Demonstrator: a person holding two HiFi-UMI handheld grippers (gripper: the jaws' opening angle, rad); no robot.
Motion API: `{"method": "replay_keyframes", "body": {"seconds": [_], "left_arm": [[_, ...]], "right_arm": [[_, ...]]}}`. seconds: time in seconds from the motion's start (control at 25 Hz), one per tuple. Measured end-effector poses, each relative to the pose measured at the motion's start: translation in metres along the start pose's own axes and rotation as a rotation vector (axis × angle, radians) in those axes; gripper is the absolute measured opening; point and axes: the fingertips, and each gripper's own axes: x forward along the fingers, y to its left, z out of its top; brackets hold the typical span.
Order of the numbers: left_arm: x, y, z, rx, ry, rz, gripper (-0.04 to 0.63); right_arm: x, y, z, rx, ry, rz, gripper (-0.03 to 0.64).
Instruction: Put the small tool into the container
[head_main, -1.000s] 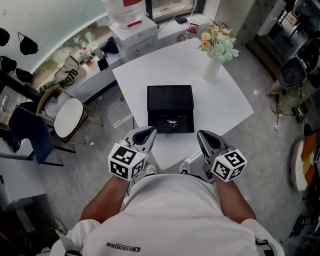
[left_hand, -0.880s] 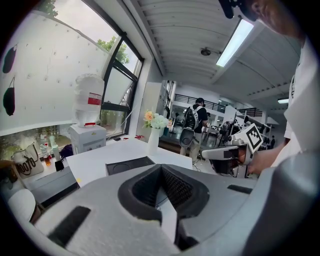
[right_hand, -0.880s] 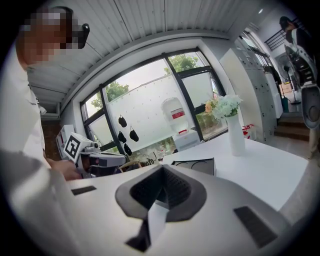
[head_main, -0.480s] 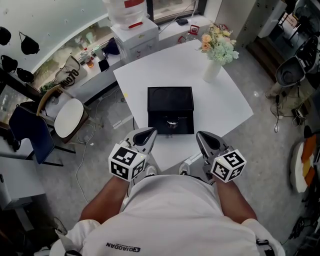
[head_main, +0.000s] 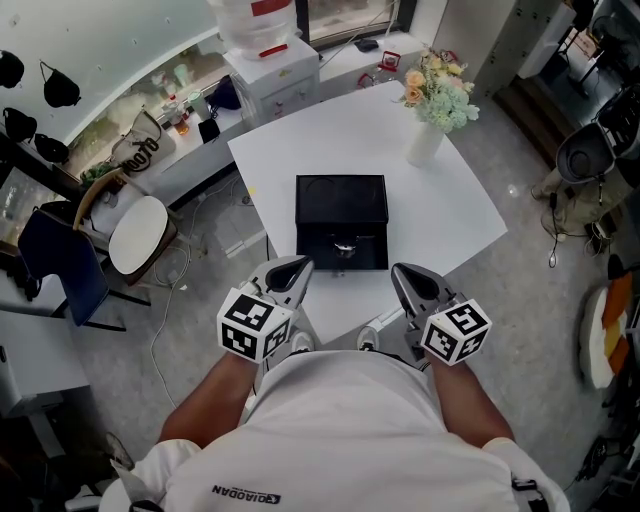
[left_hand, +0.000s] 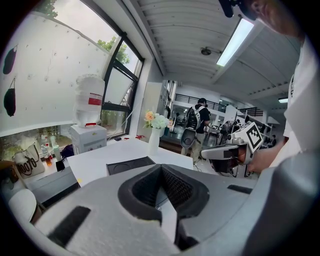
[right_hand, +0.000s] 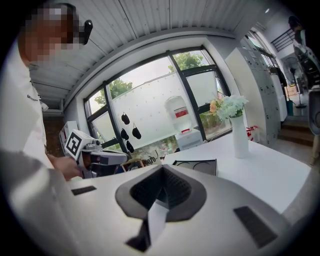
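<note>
- In the head view, we find the black container (head_main: 340, 190) at the centre of the white table (head_main: 455, 210). It lies open in two halves, one above the other in the frame.
- The small tool (head_main: 343, 244), a small shiny item, lies inside the lower half of the container, near its middle.
- We see the left gripper (head_main: 298, 265) at lower centre-left, its tip just below the container's lower left corner. The tool lies above and to the right of this tip, apart from it.
- In the left gripper view, the jaws meet tip to tip and hold nothing.
- We see the right gripper (head_main: 403, 273) at lower centre-right, its tip below and right of the container's lower right corner. The tool lies above and to the left of this tip, apart from it.
- In the right gripper view, the jaws are fully together and hold nothing.
- The tool sits between the two gripper tips, slightly higher in the frame.
- A vase of flowers (head_main: 428, 135) stands at the table's upper right, well apart from the container.
</note>
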Motion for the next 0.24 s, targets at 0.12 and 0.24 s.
{"method": "replay_keyframes", "body": {"seconds": [0.12,0.24], "left_arm": [[0.0003,0.0003,-0.0013,-0.001,0.003,0.002,0.009],[0.0010,0.0006,-0.0024,-0.002,0.004,0.003,0.009]], "right_arm": [[0.0006,-0.0006,-0.0016,0.000,0.003,0.001,0.005],[0.0012,-0.0013,-0.0033,-0.001,0.006,0.002,0.005]]}}
